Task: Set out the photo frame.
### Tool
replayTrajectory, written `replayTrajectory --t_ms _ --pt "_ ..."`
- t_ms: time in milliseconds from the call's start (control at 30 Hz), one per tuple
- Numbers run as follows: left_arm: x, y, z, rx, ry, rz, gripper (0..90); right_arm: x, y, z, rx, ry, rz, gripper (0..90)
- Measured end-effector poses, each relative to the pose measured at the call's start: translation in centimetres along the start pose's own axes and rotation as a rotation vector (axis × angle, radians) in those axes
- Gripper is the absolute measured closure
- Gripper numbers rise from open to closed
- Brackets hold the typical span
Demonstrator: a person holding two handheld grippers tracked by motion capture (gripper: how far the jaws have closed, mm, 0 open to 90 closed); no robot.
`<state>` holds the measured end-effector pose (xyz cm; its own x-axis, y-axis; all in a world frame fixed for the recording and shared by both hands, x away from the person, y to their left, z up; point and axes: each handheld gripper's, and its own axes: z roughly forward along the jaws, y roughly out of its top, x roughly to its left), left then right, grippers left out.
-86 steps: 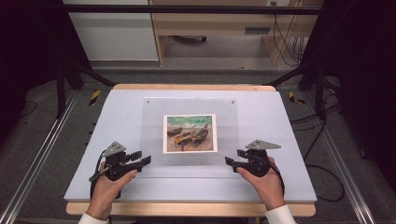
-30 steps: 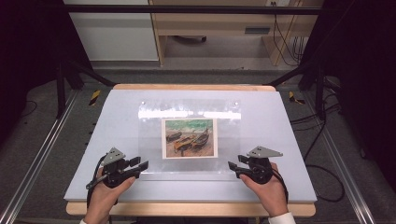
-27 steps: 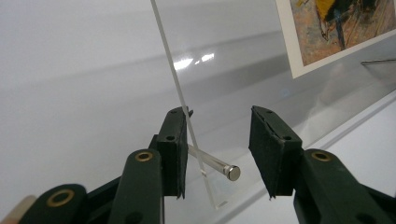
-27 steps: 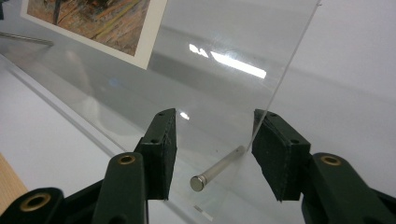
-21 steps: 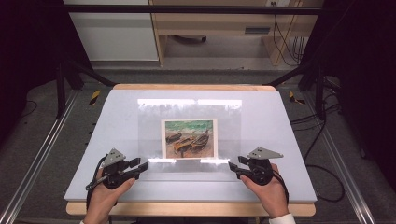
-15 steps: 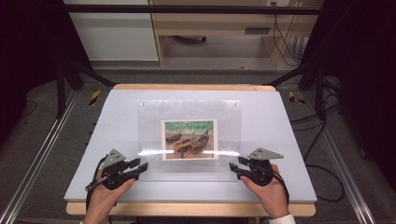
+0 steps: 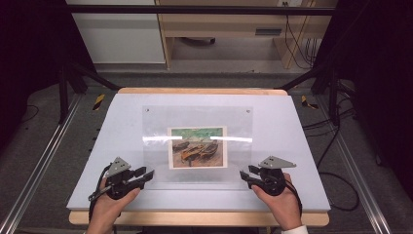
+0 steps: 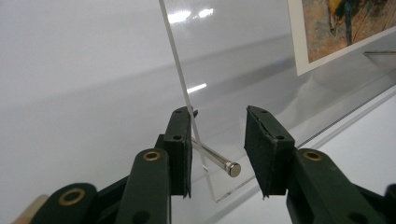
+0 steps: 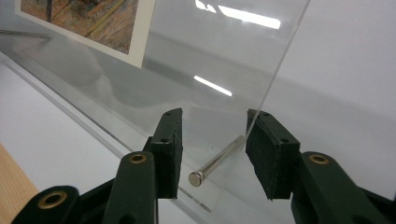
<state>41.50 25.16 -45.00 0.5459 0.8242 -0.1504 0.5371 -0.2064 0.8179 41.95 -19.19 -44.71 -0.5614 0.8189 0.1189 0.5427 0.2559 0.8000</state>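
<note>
Pane: clear acrylic pane (image 7: 197, 144) in mid-frame of the high view, on the white table (image 7: 302, 146), near edge raised.
Print: boat print (image 7: 197, 146) at the pane's middle.
Left gripper: (image 7: 146, 174) lower left; jaws just closing around the corner and its metal pin (image 8: 217, 158), not yet clamped.
Right gripper: (image 7: 245, 176) lower right; jaws closing likewise around the other pin (image 9: 217, 161), pads not yet pressing.

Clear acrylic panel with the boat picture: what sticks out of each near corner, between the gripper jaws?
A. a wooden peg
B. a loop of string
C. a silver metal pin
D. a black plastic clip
C. In the left gripper view a silver metal pin pokes out through the corner of the acrylic panel between the black jaws, and the right gripper view shows another such pin at its corner.
</note>
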Motion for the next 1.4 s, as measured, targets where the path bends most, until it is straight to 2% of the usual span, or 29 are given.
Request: replayTrajectory --t_ms 900,1400 --pt "-0.48 -0.41 -0.23 0.021 0.018 0.029 62.7 0.37 -0.56 -0.28 0.008 -0.015 -0.013 61.6" --pt "-0.65 -0.65 -0.26 0.034 0.013 0.033 61.7 0.55 -0.93 -0.4 0.013 -0.016 -0.021 63.1"
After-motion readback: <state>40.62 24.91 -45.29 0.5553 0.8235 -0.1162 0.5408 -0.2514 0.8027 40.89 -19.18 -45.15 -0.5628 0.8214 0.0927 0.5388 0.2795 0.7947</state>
